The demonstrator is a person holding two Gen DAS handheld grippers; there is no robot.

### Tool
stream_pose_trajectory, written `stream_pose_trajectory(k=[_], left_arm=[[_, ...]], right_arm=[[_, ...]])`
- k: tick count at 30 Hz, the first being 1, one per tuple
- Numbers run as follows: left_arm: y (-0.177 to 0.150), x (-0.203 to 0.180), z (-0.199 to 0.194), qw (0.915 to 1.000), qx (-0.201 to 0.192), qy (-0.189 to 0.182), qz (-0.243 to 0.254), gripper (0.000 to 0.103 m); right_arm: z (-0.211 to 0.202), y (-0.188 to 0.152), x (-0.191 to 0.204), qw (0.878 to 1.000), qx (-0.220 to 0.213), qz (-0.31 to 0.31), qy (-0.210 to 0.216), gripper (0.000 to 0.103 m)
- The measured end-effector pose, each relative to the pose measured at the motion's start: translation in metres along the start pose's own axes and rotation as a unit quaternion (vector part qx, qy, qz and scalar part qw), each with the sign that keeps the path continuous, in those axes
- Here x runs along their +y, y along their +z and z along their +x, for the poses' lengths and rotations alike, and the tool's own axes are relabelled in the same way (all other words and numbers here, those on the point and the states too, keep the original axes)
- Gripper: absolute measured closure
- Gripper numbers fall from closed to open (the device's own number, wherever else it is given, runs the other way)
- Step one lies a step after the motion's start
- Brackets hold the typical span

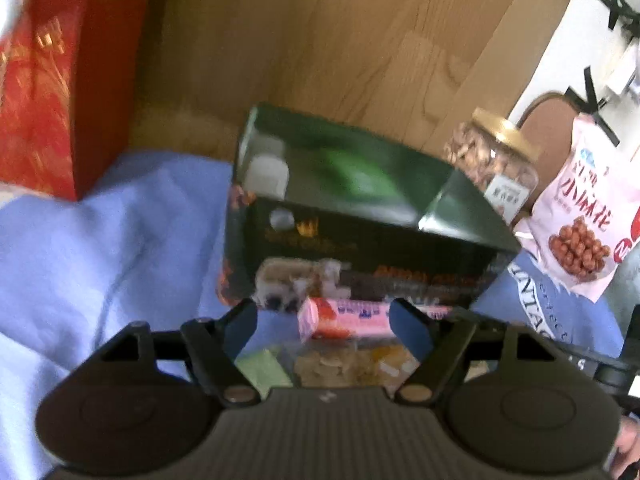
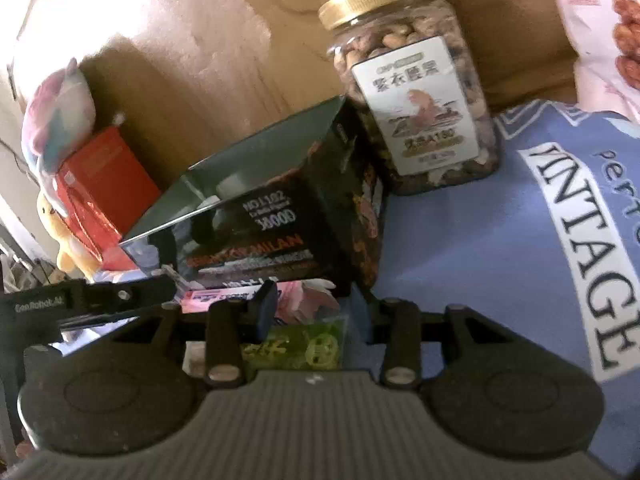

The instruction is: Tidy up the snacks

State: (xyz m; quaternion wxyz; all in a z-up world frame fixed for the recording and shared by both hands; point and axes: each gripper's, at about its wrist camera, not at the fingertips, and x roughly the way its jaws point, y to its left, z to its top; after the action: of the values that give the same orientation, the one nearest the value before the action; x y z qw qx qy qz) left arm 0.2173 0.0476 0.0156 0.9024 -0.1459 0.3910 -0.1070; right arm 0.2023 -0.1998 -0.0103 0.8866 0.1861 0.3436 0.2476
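Note:
A dark open box (image 1: 352,216) stands on the blue cloth (image 1: 100,240); it also shows in the right wrist view (image 2: 280,216). A pink snack pack (image 1: 344,318) lies in front of the box, and clear-wrapped snacks (image 1: 340,364) and a green packet (image 1: 264,368) lie nearer. My left gripper (image 1: 324,326) is open just above them, its jaws either side of the pink pack. My right gripper (image 2: 312,308) is open over a green packet (image 2: 304,346) and the pink pack (image 2: 296,298). A nut jar (image 2: 416,92) with a gold lid stands right of the box.
A red box (image 1: 52,72) stands at the far left. A pink bag of coated peanuts (image 1: 576,216) leans at the right. Cardboard walls (image 1: 340,40) stand behind. A plush toy (image 2: 56,120) sits by the red box (image 2: 100,192). The left gripper's arm (image 2: 80,304) shows at the left.

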Motion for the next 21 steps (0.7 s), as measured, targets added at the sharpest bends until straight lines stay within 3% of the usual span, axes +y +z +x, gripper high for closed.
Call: stream_pose_trajectory(k=[3,7,12,15,16,17,21], left_arm=[[-0.005,-0.007,0.008,0.9999,0.006,-0.004,0.011,0.05],[-0.003,-0.016,-0.005,0.9999,-0.008,0.002,0.01,0.052],[-0.009,-0.02,-0.064,0.9968,-0.077,-0.018,0.0,0.051],[-0.018,-0.02,-0.095,0.9932,-0.114,-0.026,0.005,0.049],[-0.017,-0.02,-0.1,0.993,-0.109,-0.046,0.002,0.049],[-0.019,-0.021,-0.104,0.9929,-0.1,-0.066,-0.003,0.056],[-0.041,-0.031,-0.117,0.9953,-0.091,-0.024,0.024,0.058]], right_arm=[[0.004,-0.002,0.009,0.999,0.019,-0.024,0.022,0.065],[-0.006,-0.003,0.019,0.999,0.007,-0.033,0.032,0.071],[-0.052,0.001,0.046,0.991,-0.081,-0.067,0.086,0.073],[-0.072,-0.004,0.072,0.982,-0.101,-0.107,0.117,0.076],[-0.073,-0.005,0.078,0.979,-0.092,-0.113,0.14,0.077],[-0.074,-0.009,0.087,0.977,-0.081,-0.117,0.156,0.078],[-0.087,-0.035,0.118,0.973,-0.076,-0.177,0.125,0.081]])
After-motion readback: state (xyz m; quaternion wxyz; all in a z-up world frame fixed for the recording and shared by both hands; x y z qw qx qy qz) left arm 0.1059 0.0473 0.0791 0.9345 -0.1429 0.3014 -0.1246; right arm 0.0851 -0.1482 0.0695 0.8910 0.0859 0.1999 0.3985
